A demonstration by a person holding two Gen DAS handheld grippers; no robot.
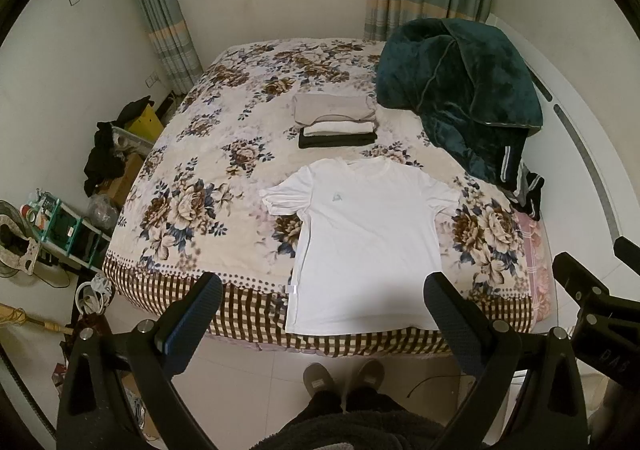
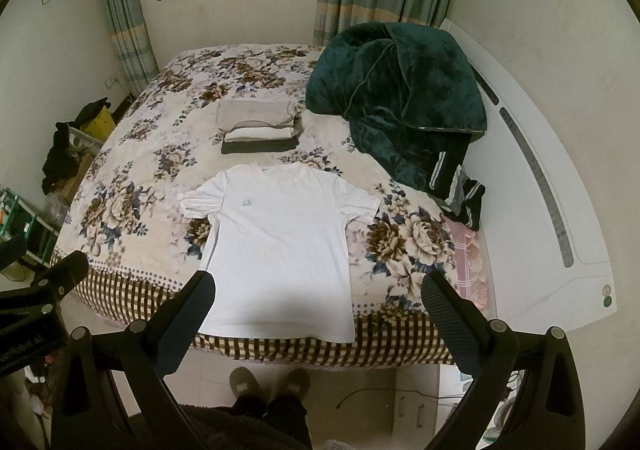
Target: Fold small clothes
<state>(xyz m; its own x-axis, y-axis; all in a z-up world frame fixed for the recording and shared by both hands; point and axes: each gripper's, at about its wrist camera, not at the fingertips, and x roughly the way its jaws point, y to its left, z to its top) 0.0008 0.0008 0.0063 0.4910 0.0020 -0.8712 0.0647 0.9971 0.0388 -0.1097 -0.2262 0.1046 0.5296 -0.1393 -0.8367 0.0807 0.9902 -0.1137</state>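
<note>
A white T-shirt (image 1: 366, 238) lies flat and face up on the floral bedspread (image 1: 192, 202), its hem hanging over the bed's near edge; it also shows in the right wrist view (image 2: 280, 246). Behind it is a stack of folded clothes (image 1: 336, 122), beige on white on black, which the right wrist view shows too (image 2: 258, 126). My left gripper (image 1: 322, 290) is open and empty, held above the floor in front of the hem. My right gripper (image 2: 318, 288) is open and empty, also short of the hem.
A dark green blanket (image 1: 460, 90) is heaped at the bed's far right, with dark striped clothes (image 1: 524, 186) beside it. A white headboard (image 2: 540, 190) runs along the right. Boxes, a green rack (image 1: 68, 230) and clutter stand left of the bed. The person's slippers (image 1: 344, 378) are on the tiled floor.
</note>
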